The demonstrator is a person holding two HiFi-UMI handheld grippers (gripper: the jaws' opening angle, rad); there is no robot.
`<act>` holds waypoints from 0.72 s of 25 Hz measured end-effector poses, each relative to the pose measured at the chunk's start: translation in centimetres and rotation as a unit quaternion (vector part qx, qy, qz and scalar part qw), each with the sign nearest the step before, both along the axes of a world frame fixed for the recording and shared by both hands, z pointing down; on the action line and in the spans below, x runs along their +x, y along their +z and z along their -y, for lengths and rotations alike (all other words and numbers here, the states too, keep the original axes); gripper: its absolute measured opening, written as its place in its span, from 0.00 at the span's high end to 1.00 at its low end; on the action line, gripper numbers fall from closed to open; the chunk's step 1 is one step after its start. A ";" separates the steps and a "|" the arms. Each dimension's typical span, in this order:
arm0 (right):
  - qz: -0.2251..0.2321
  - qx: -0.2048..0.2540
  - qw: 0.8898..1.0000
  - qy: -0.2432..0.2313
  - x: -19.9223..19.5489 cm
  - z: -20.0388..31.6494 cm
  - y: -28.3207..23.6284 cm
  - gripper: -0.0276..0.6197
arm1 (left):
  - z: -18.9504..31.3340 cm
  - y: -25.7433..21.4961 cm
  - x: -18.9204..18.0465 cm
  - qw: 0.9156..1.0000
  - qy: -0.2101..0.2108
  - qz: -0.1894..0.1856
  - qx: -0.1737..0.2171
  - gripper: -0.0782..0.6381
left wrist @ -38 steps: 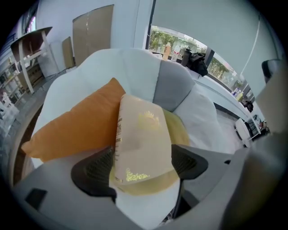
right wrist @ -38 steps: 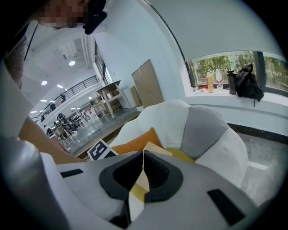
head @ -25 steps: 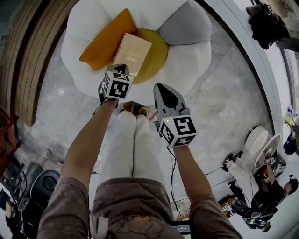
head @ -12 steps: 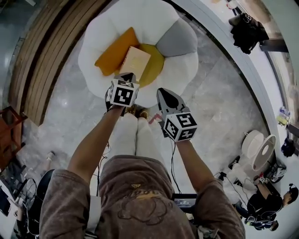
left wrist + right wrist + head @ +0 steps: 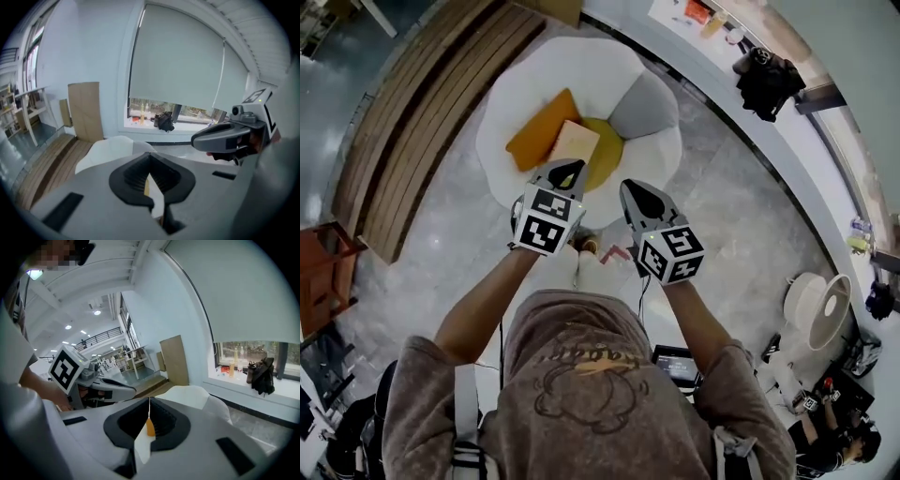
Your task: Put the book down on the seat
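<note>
The tan book (image 5: 575, 142) lies flat on the white flower-shaped seat (image 5: 517, 98), partly on its yellow centre (image 5: 605, 155) and next to an orange cushion (image 5: 540, 133). No gripper touches it. My left gripper (image 5: 568, 170) is held above the seat's near edge, shut and empty, with its jaws meeting at the tip (image 5: 149, 155). Beside it, my right gripper (image 5: 635, 191) is also shut with nothing in it (image 5: 149, 401). Both point toward the seat (image 5: 112, 146), which shows beyond the jaws in both gripper views.
A grey cushion (image 5: 643, 105) rests on the seat's far right. Wooden steps (image 5: 417, 117) run along the left and a red stool (image 5: 323, 272) stands lower left. A black bag (image 5: 769, 77) sits on the window ledge. A fan (image 5: 818, 306) and a laptop (image 5: 675, 362) are on the floor.
The view has pulled back from the seat, which now looks smaller and farther. Both grippers have drawn away from the book, which stays lying on the seat.
</note>
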State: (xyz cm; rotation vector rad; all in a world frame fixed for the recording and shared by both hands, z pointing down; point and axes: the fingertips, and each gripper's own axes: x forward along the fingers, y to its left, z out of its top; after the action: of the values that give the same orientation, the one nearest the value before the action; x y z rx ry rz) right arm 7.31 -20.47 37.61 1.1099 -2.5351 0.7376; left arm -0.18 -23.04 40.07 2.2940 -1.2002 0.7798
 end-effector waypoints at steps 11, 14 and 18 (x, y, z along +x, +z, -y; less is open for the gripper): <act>0.026 0.101 0.995 -0.009 0.8 -5.5 -10.6 0.92 | -7.4 -14.0 0.4 0.988 -0.015 -0.076 0.134 0.88; 0.037 0.116 0.993 -0.007 0.2 -6.9 -12.1 0.92 | -9.2 -15.7 -0.5 0.984 -0.019 -0.088 0.154 0.88; 0.048 0.137 0.989 -0.010 -1.1 -9.2 -13.6 0.92 | -11.7 -16.9 -1.7 0.981 -0.008 -0.097 0.166 0.88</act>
State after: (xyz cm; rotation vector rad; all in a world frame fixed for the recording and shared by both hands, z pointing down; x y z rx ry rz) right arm 6.20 -11.23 24.01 1.1525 -2.7893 0.4555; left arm -1.85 -11.34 23.13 2.5510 -1.3373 0.3579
